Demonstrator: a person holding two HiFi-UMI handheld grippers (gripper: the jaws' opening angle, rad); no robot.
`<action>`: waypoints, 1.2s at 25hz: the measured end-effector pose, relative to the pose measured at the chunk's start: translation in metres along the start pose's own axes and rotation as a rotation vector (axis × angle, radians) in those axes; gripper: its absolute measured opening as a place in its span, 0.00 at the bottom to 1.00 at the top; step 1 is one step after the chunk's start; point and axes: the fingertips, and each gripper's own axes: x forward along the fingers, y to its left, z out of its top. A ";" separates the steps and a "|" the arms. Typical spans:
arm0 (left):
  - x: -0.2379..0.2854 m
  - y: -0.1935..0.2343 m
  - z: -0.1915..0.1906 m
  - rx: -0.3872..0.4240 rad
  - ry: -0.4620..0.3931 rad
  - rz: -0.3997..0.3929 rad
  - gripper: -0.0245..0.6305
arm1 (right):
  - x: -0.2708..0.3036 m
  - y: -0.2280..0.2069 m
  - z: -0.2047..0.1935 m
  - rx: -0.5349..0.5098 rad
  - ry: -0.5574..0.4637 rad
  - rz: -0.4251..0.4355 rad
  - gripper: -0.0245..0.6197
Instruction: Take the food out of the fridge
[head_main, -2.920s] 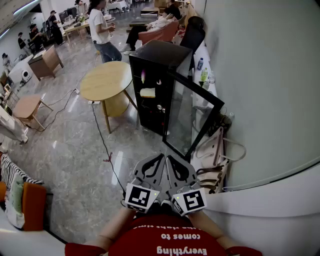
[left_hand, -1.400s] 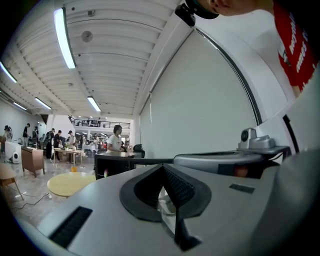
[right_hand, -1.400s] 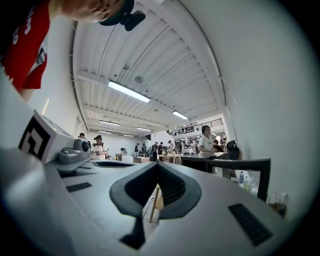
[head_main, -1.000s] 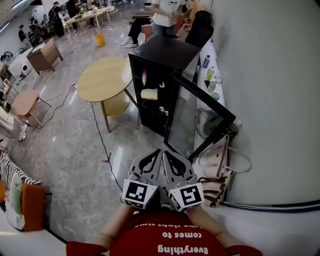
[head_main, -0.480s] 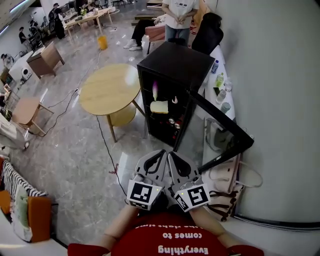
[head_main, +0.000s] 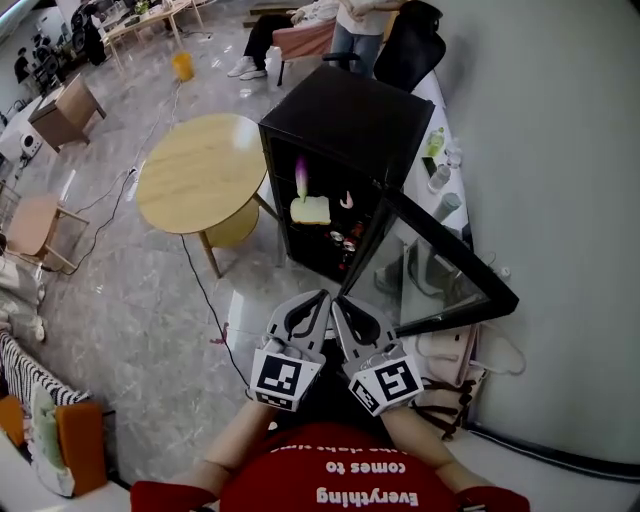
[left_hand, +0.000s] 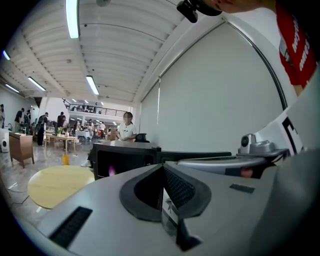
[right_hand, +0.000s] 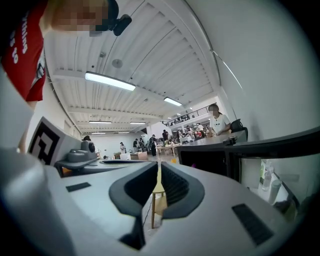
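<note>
A black fridge (head_main: 345, 125) stands ahead with its glass door (head_main: 430, 275) swung open to the right. On its shelves lie a slice of bread (head_main: 310, 210), a purple item (head_main: 301, 180), a small pink item (head_main: 346, 200) and cans (head_main: 340, 245) lower down. My left gripper (head_main: 325, 295) and right gripper (head_main: 337, 300) are side by side in front of my chest, short of the fridge, both shut and empty. In the left gripper view the jaws (left_hand: 162, 170) meet before the fridge (left_hand: 125, 160). The right gripper (right_hand: 159, 167) shows the same.
A round wooden table (head_main: 200, 170) stands left of the fridge, with a black cable (head_main: 205, 290) across the floor. A handbag (head_main: 450, 370) lies by the wall under the door. Bottles (head_main: 440, 160) sit on a ledge behind. People stand and sit at the back.
The fridge and its open door have come closer and sit more centrally in the head view. Both grippers have stayed shut and side by side.
</note>
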 end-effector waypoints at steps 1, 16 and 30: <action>0.008 0.004 -0.001 0.000 0.004 -0.002 0.05 | 0.006 -0.007 -0.001 -0.001 0.006 -0.001 0.05; 0.136 0.075 -0.013 -0.008 0.087 0.045 0.05 | 0.106 -0.127 -0.036 -0.050 0.180 -0.026 0.18; 0.149 0.136 -0.040 -0.079 0.160 -0.020 0.05 | 0.197 -0.196 -0.125 -0.233 0.546 -0.328 0.36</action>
